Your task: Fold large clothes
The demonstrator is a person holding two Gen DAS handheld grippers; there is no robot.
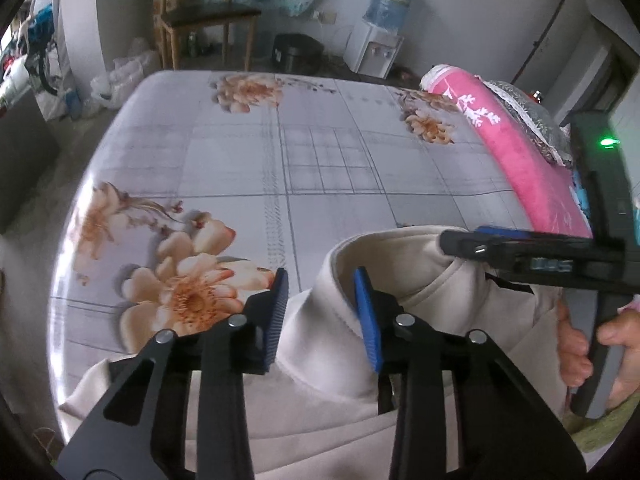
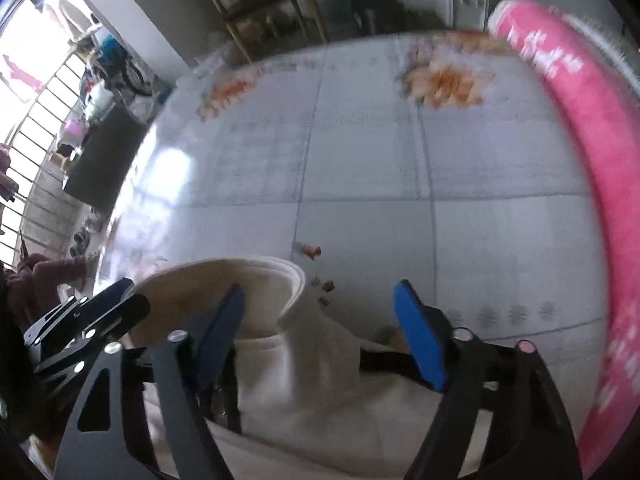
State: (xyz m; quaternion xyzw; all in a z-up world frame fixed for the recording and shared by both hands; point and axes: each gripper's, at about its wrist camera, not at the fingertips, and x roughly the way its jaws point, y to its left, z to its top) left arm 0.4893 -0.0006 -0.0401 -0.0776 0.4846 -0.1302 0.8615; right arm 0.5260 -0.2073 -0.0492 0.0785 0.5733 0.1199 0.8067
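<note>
The cream garment (image 1: 320, 344) lies at the near edge of the bed, low in both of my views, its stand-up collar (image 1: 384, 248) opening toward the far side. My left gripper (image 1: 325, 316) straddles the collar's left fold: the cloth sits between the blue pads, touching the right one, with a gap still showing at the left one, so the jaws are partly apart and not clamped. My right gripper (image 2: 320, 332) hangs over the collar's other side in the lower middle of its view, jaws standing wider, cloth between them but neither pad pressing on it (the picture is blurred there). In the left view that gripper shows at the right edge, held by my hand (image 1: 576, 344), with a green light (image 1: 608, 142) on its body.

The bed (image 1: 240, 160) is covered by a pale grey sheet with a line grid and peach flowers. A pink blanket (image 1: 516, 152) with white sprigs, which I cannot read as writing, runs along the right side.

In the upper right of the left view stands a white water dispenser (image 1: 374, 50) carrying a blue bottle (image 1: 390, 0); whether it holds water I cannot tell. A wooden chair (image 1: 208, 20) stands upper left of centre, plastic bags (image 1: 120, 76) on the floor beside it, and a dark pot-like vessel (image 1: 296, 52) between chair and dispenser.
</note>
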